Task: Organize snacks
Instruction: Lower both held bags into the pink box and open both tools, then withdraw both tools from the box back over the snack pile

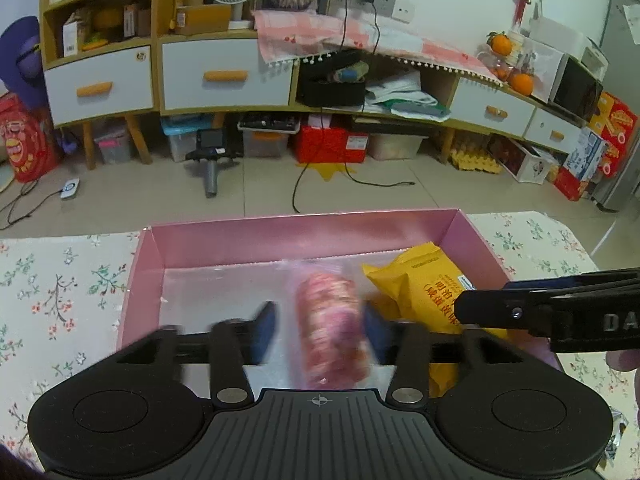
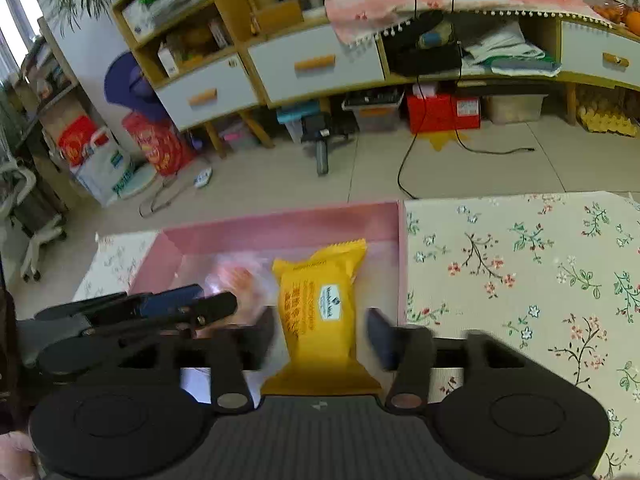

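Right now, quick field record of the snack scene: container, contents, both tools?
container: open pink cardboard box on floral tablecloth
contents: pink snack roll in clear wrapper; yellow snack packet beside it
left tool: open, astride pink roll
right tool: open, astride yellow packet
blur: fingers smeared, contact unclear

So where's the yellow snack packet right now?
The yellow snack packet lies inside the pink box, near its right wall, beside the pink wrapped snack.

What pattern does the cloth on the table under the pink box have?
The tablecloth is cream with small flowering branches, clearest in the right wrist view.
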Motion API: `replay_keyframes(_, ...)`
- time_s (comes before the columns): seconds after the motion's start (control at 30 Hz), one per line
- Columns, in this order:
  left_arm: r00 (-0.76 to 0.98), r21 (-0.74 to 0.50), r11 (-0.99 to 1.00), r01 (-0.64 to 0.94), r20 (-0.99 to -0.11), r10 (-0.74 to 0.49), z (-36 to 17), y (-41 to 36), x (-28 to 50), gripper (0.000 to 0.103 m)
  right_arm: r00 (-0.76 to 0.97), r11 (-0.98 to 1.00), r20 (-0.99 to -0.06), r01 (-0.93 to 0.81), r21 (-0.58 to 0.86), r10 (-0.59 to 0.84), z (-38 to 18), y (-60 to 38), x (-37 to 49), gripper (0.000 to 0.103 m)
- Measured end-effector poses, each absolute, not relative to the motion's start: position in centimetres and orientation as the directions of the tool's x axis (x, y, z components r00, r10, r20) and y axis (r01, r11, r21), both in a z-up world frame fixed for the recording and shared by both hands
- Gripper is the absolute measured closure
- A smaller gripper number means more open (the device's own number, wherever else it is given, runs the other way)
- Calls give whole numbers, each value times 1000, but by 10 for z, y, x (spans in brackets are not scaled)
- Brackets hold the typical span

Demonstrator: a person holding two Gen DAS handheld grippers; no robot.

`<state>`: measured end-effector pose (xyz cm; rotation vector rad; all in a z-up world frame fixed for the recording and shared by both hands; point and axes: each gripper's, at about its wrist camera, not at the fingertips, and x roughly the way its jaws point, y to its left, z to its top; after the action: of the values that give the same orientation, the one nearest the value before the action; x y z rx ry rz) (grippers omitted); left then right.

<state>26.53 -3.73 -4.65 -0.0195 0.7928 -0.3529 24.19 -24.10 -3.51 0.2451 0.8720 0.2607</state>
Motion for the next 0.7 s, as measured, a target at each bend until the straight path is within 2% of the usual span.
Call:
replay_keyframes(0.03,647,-154,941,301,-692,-321,-45,-37,265,36,618,940,-716,-130,315,325,-34,-241,241,64)
replay_keyframes(0.23,648,-161,941,298,-690,-323,-36,-33,256,24,640,942,-697,-142,305,322,-22,-239,234,46)
replay_keyframes(0.33,645,-162,937,309,-688,-332,-29,-30,247,18,653,948,-692,-151,280,308,-13,-236,227,42)
replay_keyframes(0.7,667,-121,939,322,-676,-315,1,-14,202,6,737,965,-622,-185,188,262,19,-225,181,26)
